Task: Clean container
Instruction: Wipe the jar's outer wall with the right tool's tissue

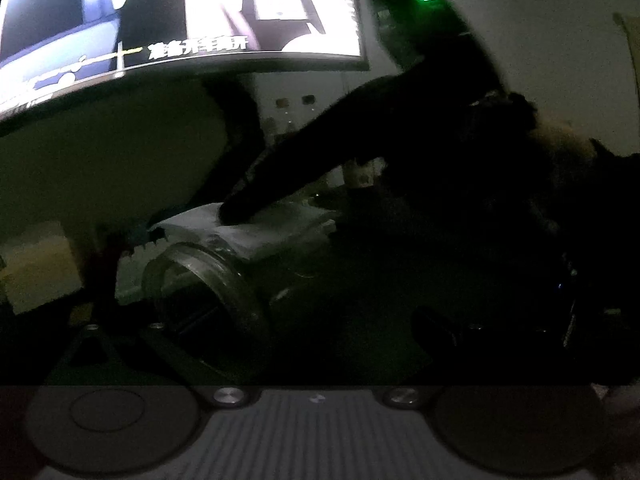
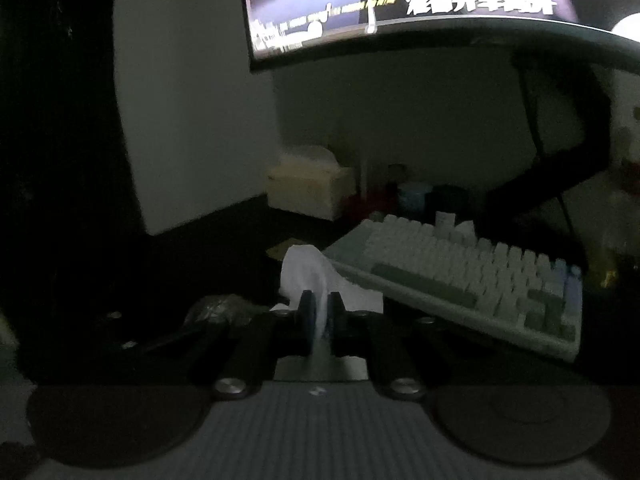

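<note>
Right gripper [image 2: 320,312] pinched tight on white tissue [image 2: 308,276]; keyboard [image 2: 460,276] at 2 o'clock; left gripper's jaw state indiscernible beside clear jar [image 1: 208,280].

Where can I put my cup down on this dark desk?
The bare dark patch between the white tissue and the cream box by the wall looks free. Around the keyboard and the small jars behind it, it's crowded.

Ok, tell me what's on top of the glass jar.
A white tissue lies over the glass jar, with the right gripper shut on it. The jar wall beneath the tissue is covered, and the jar's inside is too dark to read.
</note>
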Demonstrator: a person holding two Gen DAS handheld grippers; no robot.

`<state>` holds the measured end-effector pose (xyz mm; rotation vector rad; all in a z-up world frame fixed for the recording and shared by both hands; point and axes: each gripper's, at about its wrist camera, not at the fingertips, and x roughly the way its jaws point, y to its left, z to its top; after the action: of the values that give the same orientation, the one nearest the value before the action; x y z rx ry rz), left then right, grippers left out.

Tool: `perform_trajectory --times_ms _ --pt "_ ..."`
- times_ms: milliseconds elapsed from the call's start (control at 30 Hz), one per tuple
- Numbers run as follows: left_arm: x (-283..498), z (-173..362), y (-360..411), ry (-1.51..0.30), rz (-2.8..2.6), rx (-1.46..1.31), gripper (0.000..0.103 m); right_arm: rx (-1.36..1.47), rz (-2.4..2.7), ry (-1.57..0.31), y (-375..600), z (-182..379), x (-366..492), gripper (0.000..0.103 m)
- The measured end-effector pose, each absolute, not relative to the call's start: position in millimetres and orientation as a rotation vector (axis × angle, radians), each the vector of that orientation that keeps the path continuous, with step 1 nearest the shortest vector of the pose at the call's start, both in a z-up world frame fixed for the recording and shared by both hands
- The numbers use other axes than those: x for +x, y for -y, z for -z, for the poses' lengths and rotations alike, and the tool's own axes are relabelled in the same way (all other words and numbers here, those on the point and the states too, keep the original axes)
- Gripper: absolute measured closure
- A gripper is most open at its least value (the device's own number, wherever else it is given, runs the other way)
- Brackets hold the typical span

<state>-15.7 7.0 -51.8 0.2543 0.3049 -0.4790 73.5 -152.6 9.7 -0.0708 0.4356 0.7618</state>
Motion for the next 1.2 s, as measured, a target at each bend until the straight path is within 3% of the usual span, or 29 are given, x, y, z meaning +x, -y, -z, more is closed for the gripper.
perform_trajectory --times_ms 67,133,167,233,300,400,433,467,600,767,867,900,1100,1200 --pt "-16 52 -2 -0.301 0.489 0.249 0.0 -0.048 -0.774 -0.402 169 -4 55 0.093" --pt "-19 52 2 -0.282 0.534 0.233 0.009 -0.047 -0.766 -0.369 179 1 39 0.093" --pt "-21 52 4 -0.273 0.556 0.236 0.019 -0.042 -0.759 -0.357 184 3 33 0.093" --pt "-25 54 8 -0.255 0.567 0.268 0.025 -0.021 -0.743 -0.331 194 6 23 0.093" --pt "-31 56 12 -0.221 0.566 0.301 0.048 0.036 -0.717 -0.3 208 6 17 0.093" --pt "-35 57 13 -0.194 0.551 0.295 0.069 0.115 -0.694 -0.271 231 1 11 0.094" --pt "-35 58 14 -0.175 0.527 0.29 0.081 0.133 -0.694 -0.253 238 -2 10 0.094" --pt "-36 58 15 -0.154 0.491 0.284 0.084 0.156 -0.685 -0.229 244 -6 7 0.094" --pt "-35 63 17 -0.16 0.526 0.232 0.089 0.18 -0.672 -0.191 257 -15 2 0.094" --pt "-33 76 32 -0.176 0.587 0.265 0.088 0.234 -0.806 -0.282 242 -3 14 0.094" --pt "-27 87 43 -0.239 0.578 0.241 0.086 0.129 -0.809 -0.293 217 4 10 0.094" --pt "-25 91 45 -0.253 0.57 0.231 0.078 0.112 -0.827 -0.288 213 6 8 0.093" --pt "-14 97 45 -0.293 0.559 0.095 0.066 0.15 -0.879 -0.306 213 12 19 0.092" --pt "-19 101 56 -0.272 0.497 0.137 0.066 0.134 -0.762 -0.295 222 14 27 0.092"
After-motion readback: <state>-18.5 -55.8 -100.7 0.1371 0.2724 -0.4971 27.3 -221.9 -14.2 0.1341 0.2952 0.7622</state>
